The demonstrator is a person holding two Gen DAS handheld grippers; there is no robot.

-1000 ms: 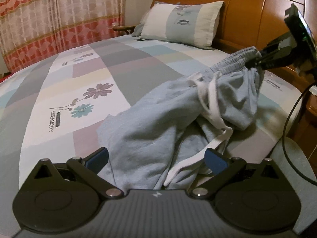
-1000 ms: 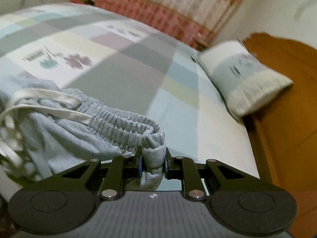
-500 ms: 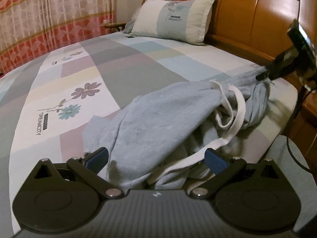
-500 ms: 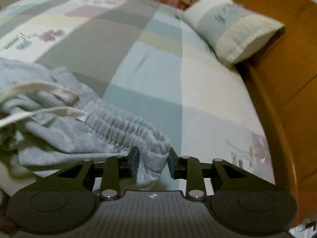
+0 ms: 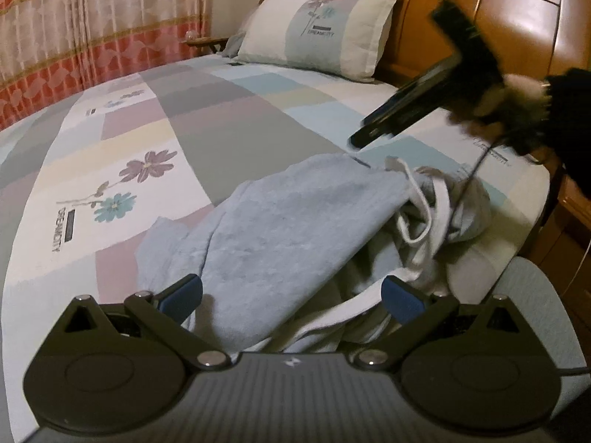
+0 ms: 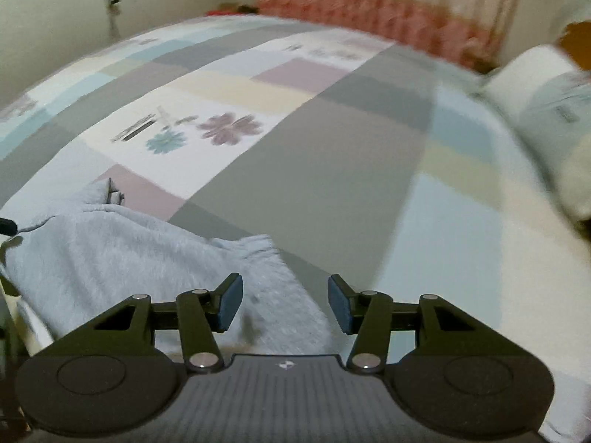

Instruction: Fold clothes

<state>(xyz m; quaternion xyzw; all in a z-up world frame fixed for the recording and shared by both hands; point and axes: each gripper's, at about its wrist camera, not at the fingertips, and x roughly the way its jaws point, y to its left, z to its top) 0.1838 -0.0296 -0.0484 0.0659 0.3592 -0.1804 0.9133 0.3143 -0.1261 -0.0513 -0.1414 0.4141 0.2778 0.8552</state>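
So right now my left hand-held gripper (image 5: pixel 291 295) is wide open, both blue pads spread apart, with the light blue sweatpants (image 5: pixel 280 229) bunched up right in front of it and running between the two fingers. Nothing's pinched, the fabric is just lying there between them.

The sweatpants are sitting in a rumpled heap on the bed (image 5: pixel 229 129), near the edge closest to me. The flatter part of the fabric faces the left camera, and the white drawstring (image 5: pixel 421 203) is looped and tangled over at the right side of the pile, next to some crumpled folds.

My right hand-held gripper (image 6: pixel 285 304) is open too, pads well apart and not holding anything. From its own camera it's hovering over one end of the sweatpants (image 6: pixel 122 247), with the fabric edge showing between and below the fingers. In the left view you can see that gripper (image 5: pixel 417 107) up in the air above the far side of the pile, pretty blurry, with my hand (image 5: pixel 517 96) and a dark sleeve (image 5: pixel 569 110) behind it. Can't tell if it's touching the cloth from there.

The bedsheet is that patchwork kind with gray, blue and pink blocks and a flower print (image 5: pixel 129 184). There's a pillow (image 5: pixel 317 33) up by the wooden headboard (image 5: pixel 498 18), and red patterned curtains (image 5: pixel 74 37) along the far side.
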